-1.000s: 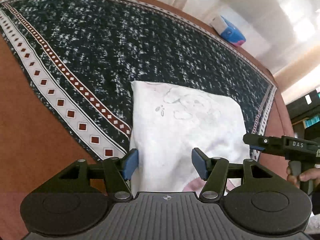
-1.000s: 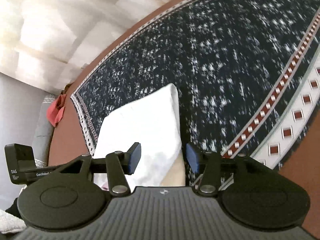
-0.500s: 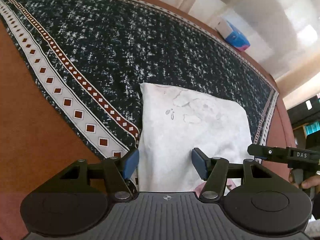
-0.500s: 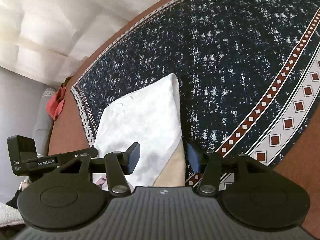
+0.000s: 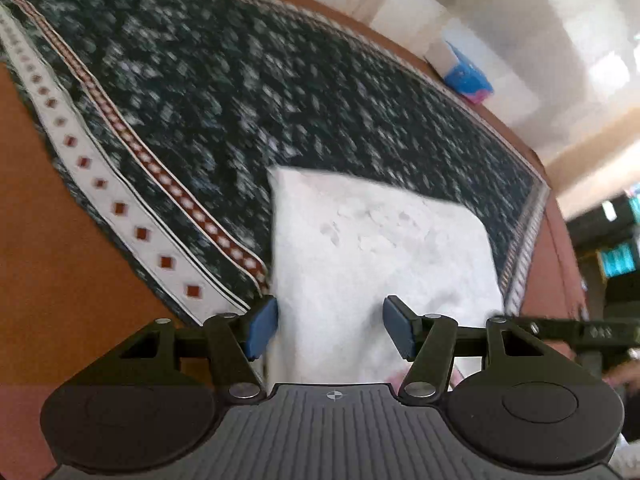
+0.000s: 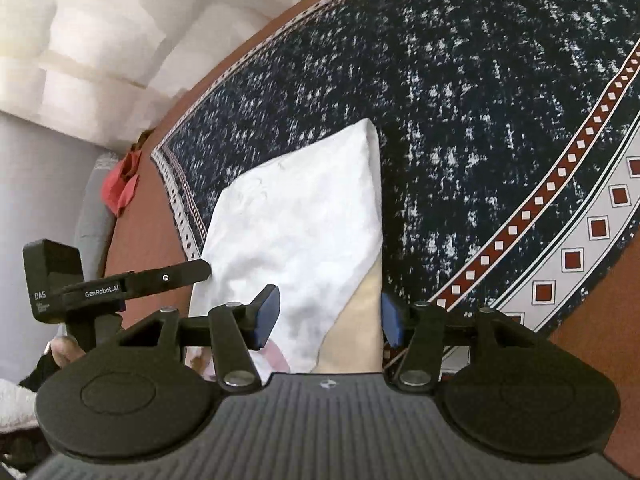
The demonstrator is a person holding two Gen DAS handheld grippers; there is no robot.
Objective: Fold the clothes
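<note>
The left hand-held gripper [image 5: 330, 330] and the right hand-held gripper [image 6: 328, 318] both stand open and empty, each straddling a near corner of the folded white garment [image 6: 296, 232] without pressing it. The garment lies straight ahead of both on the dark speckled tablecloth [image 6: 480, 100] over the table [image 5: 60, 280], its long axis running away from them, neither gripper clearly nearer.

Our black left gripper [image 5: 330, 328] and black right gripper [image 6: 328, 316] both point downward, blue-padded jaws parted.
</note>
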